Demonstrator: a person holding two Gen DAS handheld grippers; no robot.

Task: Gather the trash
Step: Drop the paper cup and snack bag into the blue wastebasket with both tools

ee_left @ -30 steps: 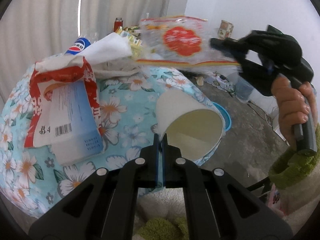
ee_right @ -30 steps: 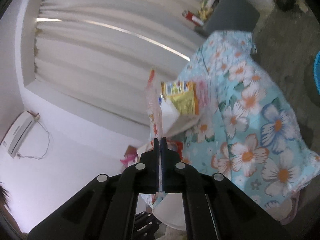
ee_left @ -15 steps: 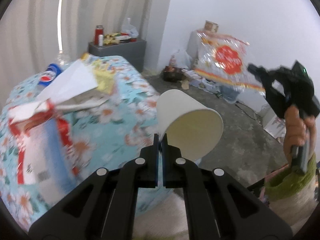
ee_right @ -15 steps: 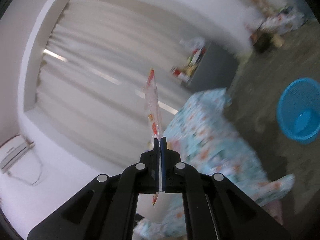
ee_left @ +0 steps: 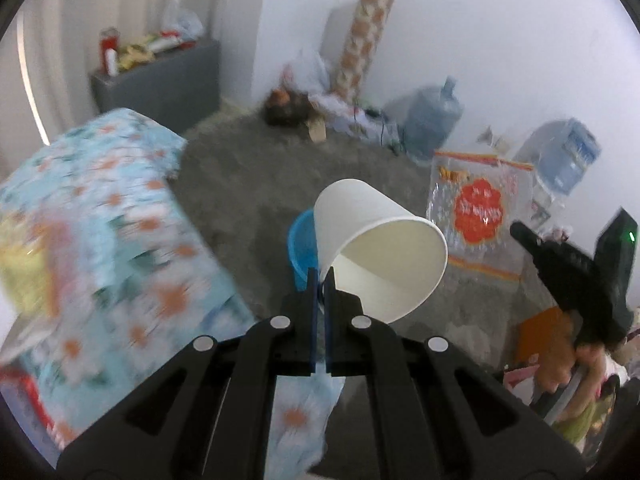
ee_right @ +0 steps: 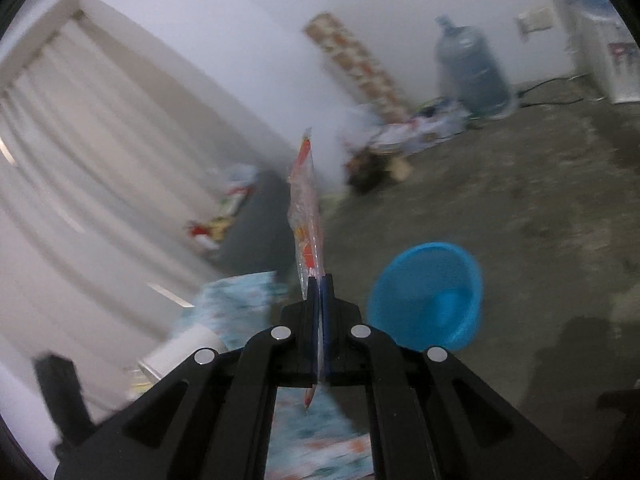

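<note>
Open floor ahead, clutter along the wall

Bare grey floor [ee_right: 540, 208] lay open around the blue basin [ee_right: 428, 296]. The flowered table [ee_left: 104, 232] blocked the left side, while water jugs [ee_left: 432, 120], a patterned roll [ee_left: 364, 36] and bags lined the far wall.

Light: dim, soft, even indoor light; white wall [ee_left: 480, 40] brightest.
Blur: floral tablecloth [ee_left: 100, 220] and curtain [ee_right: 60, 140] left of tool smeared.
Edges: fisheye bending, black corners.

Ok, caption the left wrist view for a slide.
Left gripper carries a paper cup toward the blue basin.
</note>
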